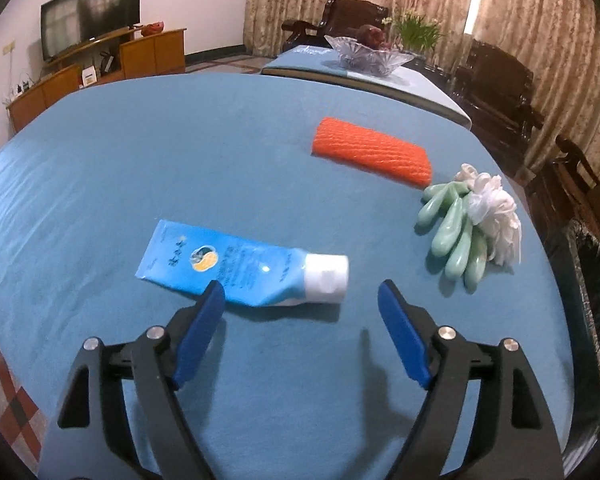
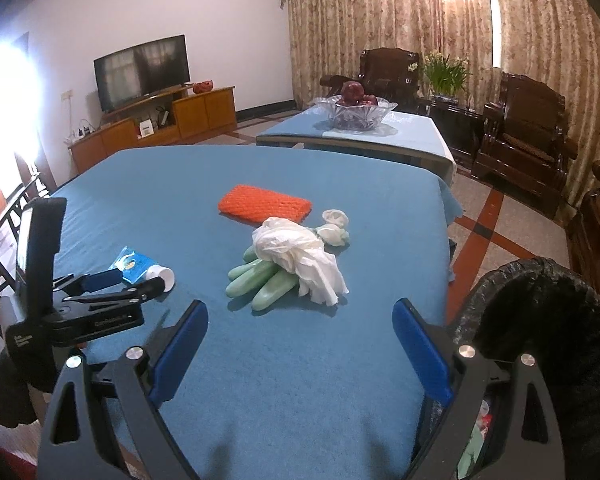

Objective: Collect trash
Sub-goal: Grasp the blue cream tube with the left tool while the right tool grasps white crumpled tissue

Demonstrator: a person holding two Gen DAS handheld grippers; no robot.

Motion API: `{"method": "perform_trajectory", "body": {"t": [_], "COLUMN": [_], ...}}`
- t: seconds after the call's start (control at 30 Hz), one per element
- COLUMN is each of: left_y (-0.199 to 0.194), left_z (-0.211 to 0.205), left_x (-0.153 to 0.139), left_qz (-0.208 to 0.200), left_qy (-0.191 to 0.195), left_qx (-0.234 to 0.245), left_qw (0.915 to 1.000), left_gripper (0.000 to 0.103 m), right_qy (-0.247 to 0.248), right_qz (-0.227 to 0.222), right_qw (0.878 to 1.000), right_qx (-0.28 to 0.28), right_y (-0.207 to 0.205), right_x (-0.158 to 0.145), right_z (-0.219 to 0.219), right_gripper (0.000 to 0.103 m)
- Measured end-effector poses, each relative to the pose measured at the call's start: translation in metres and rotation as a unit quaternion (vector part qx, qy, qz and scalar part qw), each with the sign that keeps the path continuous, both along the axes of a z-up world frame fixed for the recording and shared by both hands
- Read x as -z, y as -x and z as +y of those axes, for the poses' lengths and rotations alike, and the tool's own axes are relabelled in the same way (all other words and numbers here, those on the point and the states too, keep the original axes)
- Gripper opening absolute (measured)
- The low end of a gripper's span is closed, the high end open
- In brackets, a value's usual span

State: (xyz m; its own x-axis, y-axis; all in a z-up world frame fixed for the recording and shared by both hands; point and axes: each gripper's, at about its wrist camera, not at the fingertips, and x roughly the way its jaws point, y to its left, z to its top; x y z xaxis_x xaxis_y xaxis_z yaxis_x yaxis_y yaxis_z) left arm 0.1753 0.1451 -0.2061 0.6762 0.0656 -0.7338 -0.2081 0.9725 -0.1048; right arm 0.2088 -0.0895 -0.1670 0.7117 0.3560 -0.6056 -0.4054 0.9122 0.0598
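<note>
Both grippers wide apart: left gripper at the one blue tube; right gripper faces one green glove, one orange net, on the bench.

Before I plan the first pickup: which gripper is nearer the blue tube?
Left. The left gripper is open right at the tube; the right gripper hangs further back.

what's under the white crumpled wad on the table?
The crumpled white tissue wad lies on a pale green rubber glove; its fingers stick out toward the camera. The glove's cuff end is covered. Blue tablecloth is underneath.
</note>
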Motion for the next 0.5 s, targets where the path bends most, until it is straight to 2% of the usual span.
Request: {"method": "perform_trajectory", "body": {"t": [0.23, 0.5], "left_y": [-0.02, -0.004], "left_z": [-0.001, 0.008], "left_x": [0.005, 0.008], "left_qz": [0.012, 0.021], "left_qy": [-0.026, -0.011], "left_qx": [-0.032, -0.035], "left_qw": [0.9991, 0.9991], "left_gripper": [0.083, 0.079], "right_qy": [0.0, -0.001], "right_qz": [0.002, 0.009], "right_qw": [1.0, 1.0], "right_qx": [-0.001, 0.004], "right_y": [-0.002, -0.006], "right_x": [0.001, 0.005], "right_z": [0.002, -0.001], "right_gripper": [0.092, 0.092]}}
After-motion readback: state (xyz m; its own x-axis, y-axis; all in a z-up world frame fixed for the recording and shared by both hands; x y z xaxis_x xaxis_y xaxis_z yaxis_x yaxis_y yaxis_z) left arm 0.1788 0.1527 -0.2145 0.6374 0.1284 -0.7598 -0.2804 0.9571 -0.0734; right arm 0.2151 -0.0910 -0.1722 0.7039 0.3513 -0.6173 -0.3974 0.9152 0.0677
